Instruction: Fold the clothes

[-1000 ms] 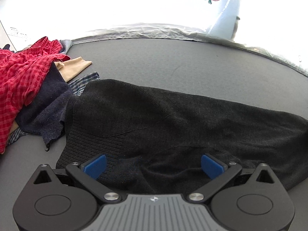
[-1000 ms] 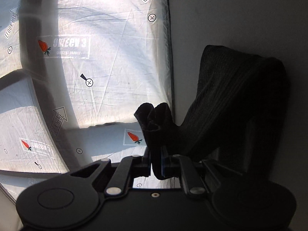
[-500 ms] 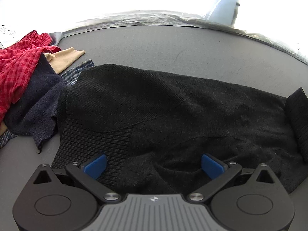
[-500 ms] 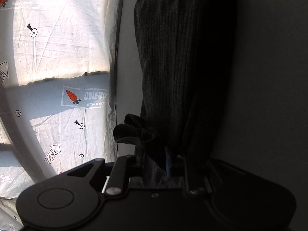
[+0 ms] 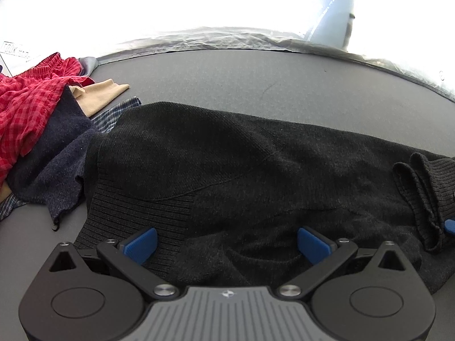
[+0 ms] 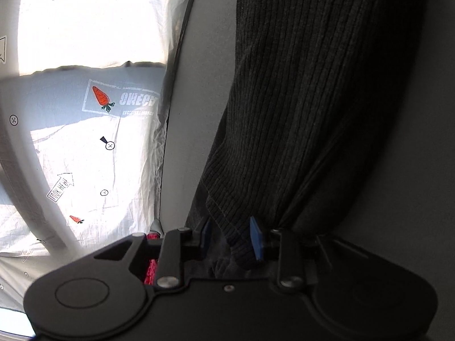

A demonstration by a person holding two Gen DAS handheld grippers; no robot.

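A black knit sweater (image 5: 227,156) lies spread across the grey table (image 5: 256,85). My left gripper (image 5: 226,243) hovers wide open just above its ribbed hem, with nothing between the blue pads. The sweater's ribbed sleeve (image 6: 298,99) runs away from my right gripper (image 6: 231,237). Its jaws are closing, with the cuff between them. The cuff leans on the right pad (image 6: 256,241), and a shadowed gap shows at the left one. In the left wrist view the cuff (image 5: 421,187) rests on the sweater's right side.
A heap of clothes sits at the left: a red checked garment (image 5: 25,108), a navy knit (image 5: 57,164) and a tan piece (image 5: 99,96). A white sheet printed with carrots (image 6: 99,42) lies past the table's edge.
The right gripper carried the sleeve across onto the sweater's right side, where the cuff now shows. Its jaws, shut on a bunch of cuff before, stand apart. The left gripper stayed open.
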